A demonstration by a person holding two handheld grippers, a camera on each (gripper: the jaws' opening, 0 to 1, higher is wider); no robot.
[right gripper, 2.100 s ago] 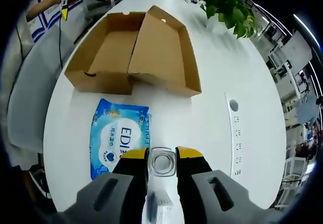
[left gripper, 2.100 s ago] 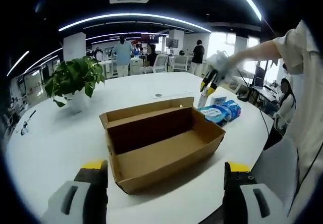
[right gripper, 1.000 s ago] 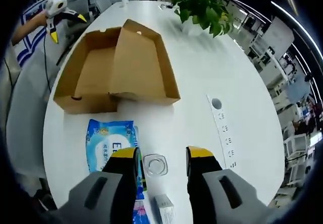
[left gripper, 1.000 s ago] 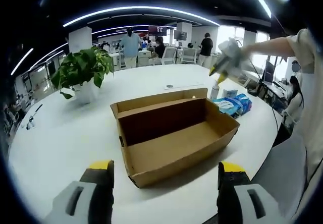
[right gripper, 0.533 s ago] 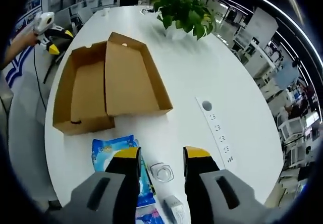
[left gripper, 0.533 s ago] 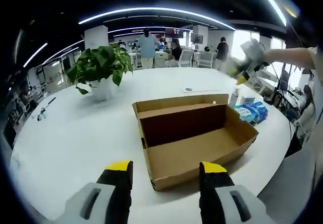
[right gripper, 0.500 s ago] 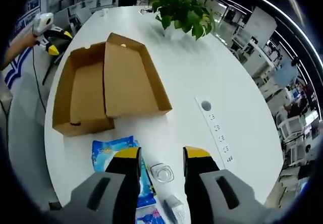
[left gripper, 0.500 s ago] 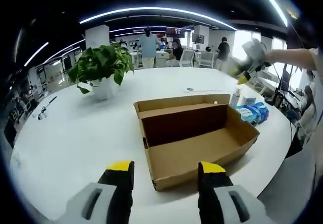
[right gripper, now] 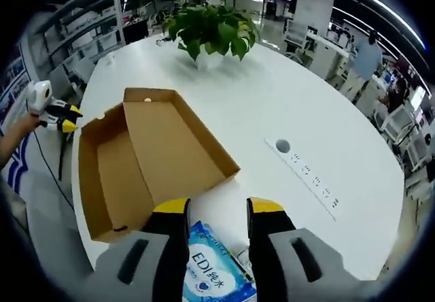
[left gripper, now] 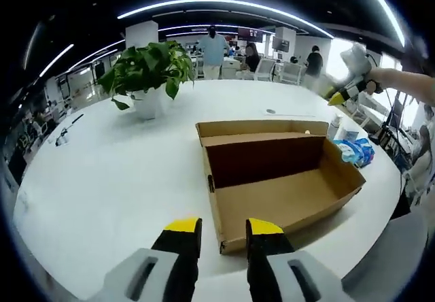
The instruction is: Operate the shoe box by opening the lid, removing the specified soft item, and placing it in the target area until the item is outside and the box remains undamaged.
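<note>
Two grippers are up over the table, both with nothing between their jaws. The left gripper (left gripper: 223,228) has its jaws apart by a narrow gap, hanging just before the near corner of the box (left gripper: 275,179). The right gripper (right gripper: 217,209) has its jaws spread, with only a bare gap between them, above the wipes pack (right gripper: 216,271), which lies under and just past the tips.

Outward from the left jaws, the box stands open on the white table (left gripper: 115,173), its lid folded back flat behind it and its brown floor bare. In the right gripper view the box (right gripper: 146,156) lies ahead of the jaws, tray and lid side by side, with no tear or crush to be seen on it.

By the look of it the task is all but done: the lid is open, the soft pack is out, and it lies on the table just beside the box. What may be left is only drawing the grippers clear.

The pack is a flat blue pouch with a white label reading EDI. In the left gripper view it (left gripper: 355,151) shows past the far end of the box.

A potted plant (left gripper: 148,71) stands well apart on the table.
</note>
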